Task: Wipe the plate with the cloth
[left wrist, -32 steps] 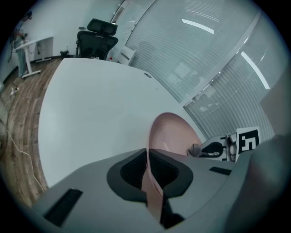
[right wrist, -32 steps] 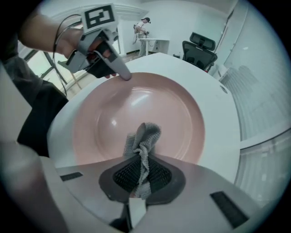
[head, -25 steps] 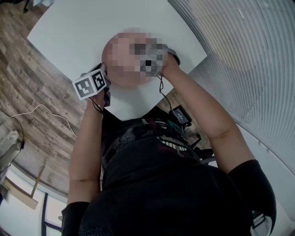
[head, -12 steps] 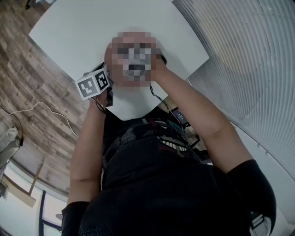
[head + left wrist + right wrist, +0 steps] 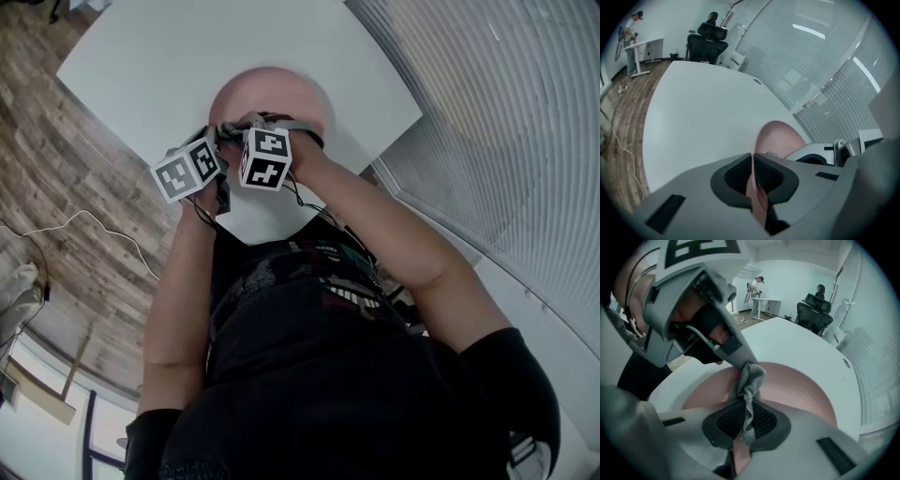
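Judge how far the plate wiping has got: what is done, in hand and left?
Done: the left gripper is shut on the plate's rim, and the right gripper is shut on the cloth. In hand: the bunched cloth meets the plate close to the left gripper. Left: wiping across the open pink face; nothing shows how much is already wiped.
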The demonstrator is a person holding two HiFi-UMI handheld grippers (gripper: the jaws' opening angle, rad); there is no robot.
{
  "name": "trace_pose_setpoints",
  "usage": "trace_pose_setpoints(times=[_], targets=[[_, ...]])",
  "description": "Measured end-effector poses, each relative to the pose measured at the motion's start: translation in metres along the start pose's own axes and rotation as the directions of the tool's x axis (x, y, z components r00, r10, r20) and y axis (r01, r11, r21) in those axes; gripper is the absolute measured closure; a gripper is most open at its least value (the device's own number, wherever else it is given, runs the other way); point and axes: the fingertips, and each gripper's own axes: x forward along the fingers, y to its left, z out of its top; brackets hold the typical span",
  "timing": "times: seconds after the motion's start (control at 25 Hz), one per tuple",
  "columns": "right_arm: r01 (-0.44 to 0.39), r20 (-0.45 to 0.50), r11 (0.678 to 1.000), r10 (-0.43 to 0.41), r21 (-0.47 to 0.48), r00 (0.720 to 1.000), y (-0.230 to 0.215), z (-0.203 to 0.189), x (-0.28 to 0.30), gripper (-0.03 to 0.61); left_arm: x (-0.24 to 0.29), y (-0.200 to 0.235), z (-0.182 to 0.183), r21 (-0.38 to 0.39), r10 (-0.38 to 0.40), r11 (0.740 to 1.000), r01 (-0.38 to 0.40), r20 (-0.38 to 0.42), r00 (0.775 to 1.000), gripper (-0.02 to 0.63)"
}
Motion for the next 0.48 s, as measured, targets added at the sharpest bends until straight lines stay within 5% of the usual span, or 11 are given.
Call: trace_pose_setpoints(times=[0.48], targets=[[-0.141,-0.087,0.989,0.144,0.048,0.986,0.055,-0.064,-0.021,0.543,0.003,0.006,-0.006,0.026,0.033,0.999,-0.033,0.000,0.999,0.584]])
